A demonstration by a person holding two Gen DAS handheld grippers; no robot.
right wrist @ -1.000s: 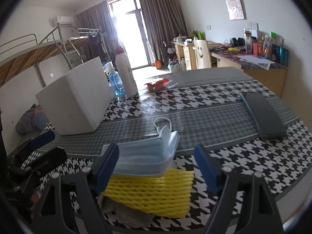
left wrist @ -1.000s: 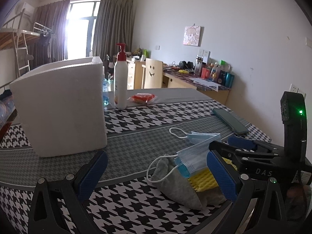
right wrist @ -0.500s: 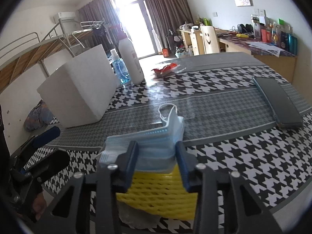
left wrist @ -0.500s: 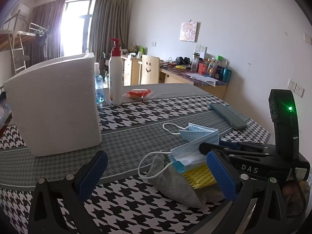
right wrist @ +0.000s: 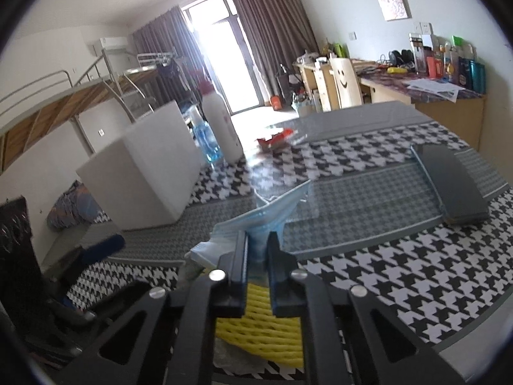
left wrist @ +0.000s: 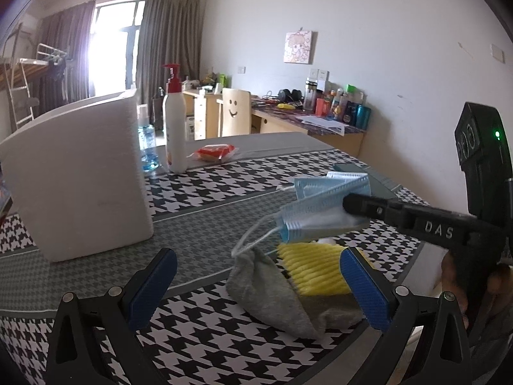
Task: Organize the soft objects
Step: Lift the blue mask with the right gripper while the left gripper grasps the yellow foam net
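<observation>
My right gripper (right wrist: 258, 240) has its jaws closing tight on a blue face mask (right wrist: 256, 221), pinched between the pads. In the left wrist view the blue face mask (left wrist: 320, 211) hangs from the right gripper (left wrist: 349, 205) just above the pile, its ear loop trailing down. Below it lie a yellow foam net (left wrist: 314, 269) and a grey sock (left wrist: 272, 292) on the houndstooth table. The yellow foam net (right wrist: 259, 330) shows under the right fingers. My left gripper (left wrist: 259, 288) is open, its blue pads either side of the sock, holding nothing.
A white foam box (left wrist: 77, 186) stands upright at the left. Behind it are a white pump bottle (left wrist: 174, 128), a blue bottle (left wrist: 146, 147) and a red packet (left wrist: 213, 152). A dark grey case (right wrist: 449, 186) lies at the right near the table edge.
The right gripper's wide-open jaws closed onto the blue mask and raised it off the yellow net. The left gripper stayed open in about the same place.
</observation>
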